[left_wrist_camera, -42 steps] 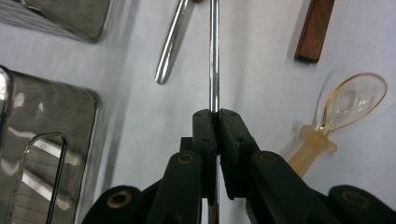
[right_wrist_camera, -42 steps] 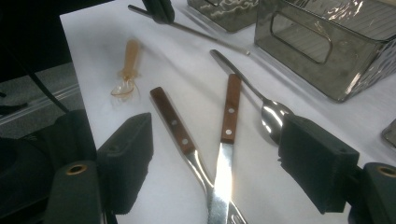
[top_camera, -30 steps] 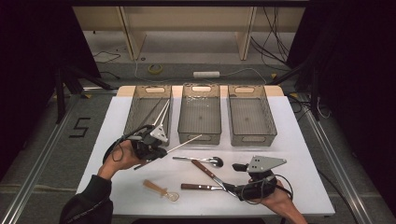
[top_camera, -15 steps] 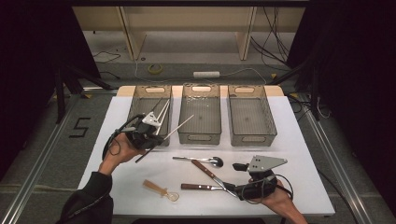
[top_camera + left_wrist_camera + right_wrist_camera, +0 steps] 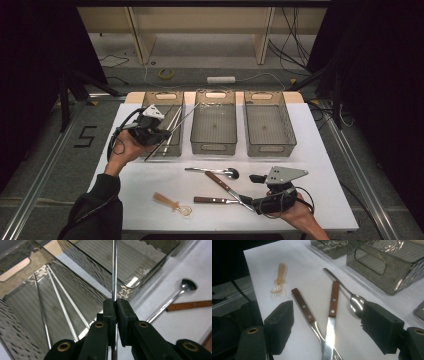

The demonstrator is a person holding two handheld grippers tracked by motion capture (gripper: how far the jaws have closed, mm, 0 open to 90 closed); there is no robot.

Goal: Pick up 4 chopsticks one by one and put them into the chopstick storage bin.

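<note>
White tabletop, bare at far right. Three smoked clear bins in a row along far edge: left bin, middle bin, right bin. Grey floor beyond, with cables, a tape roll and a power strip; pale wooden frame legs at back; black curtains both sides. Metal rails flank tabletop; "5" marked on floor at left.

Left gripper over left bin's near end, jaws pinched tight on a thin metal rod; rod slants up right toward middle bin. More rods lying in left bin.

Right gripper low at near right, jaws wide, holding nothing. Just ahead: crossed knife and fork, wooden handles. Spoon beyond them. Small amber spoon near left.
</note>
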